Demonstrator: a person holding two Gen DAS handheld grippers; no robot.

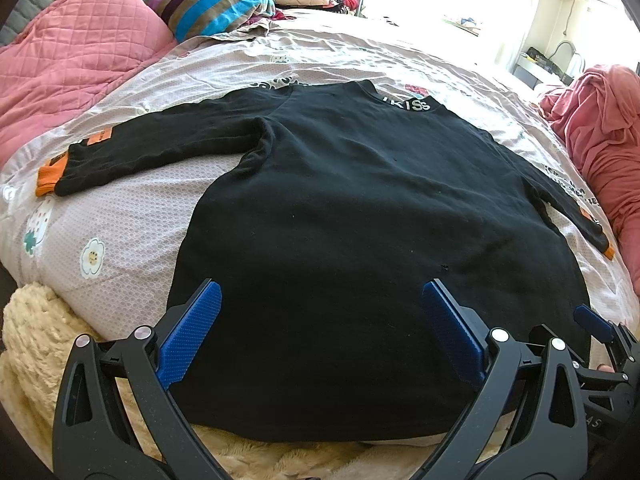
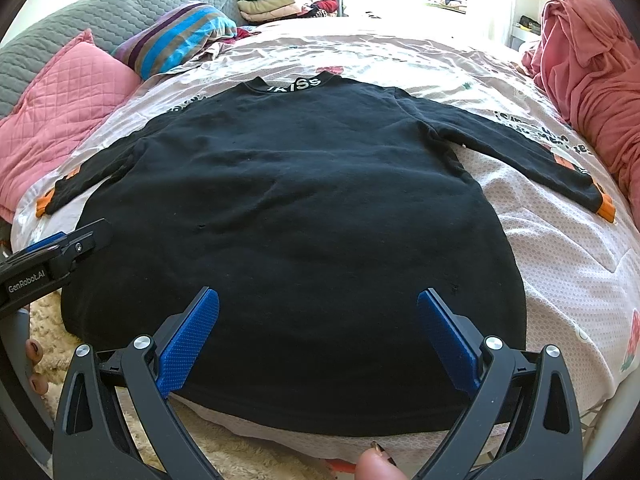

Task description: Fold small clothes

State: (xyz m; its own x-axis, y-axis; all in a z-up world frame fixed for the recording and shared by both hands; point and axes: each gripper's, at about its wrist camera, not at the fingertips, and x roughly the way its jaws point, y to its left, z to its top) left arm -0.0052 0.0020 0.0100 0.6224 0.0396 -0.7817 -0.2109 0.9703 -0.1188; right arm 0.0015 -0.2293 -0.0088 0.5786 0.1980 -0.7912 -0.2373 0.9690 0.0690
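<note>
A black long-sleeved sweater [image 1: 360,208] with orange cuffs lies flat on the bed [image 1: 132,216], sleeves spread wide, collar pointing away from you. Your left tongs [image 1: 320,332] and right tongs [image 2: 318,336] both hover over its near hem, spread wide and gripping nothing. A pink quilted pillow [image 1: 76,52] sits at the bed's far left.
</note>
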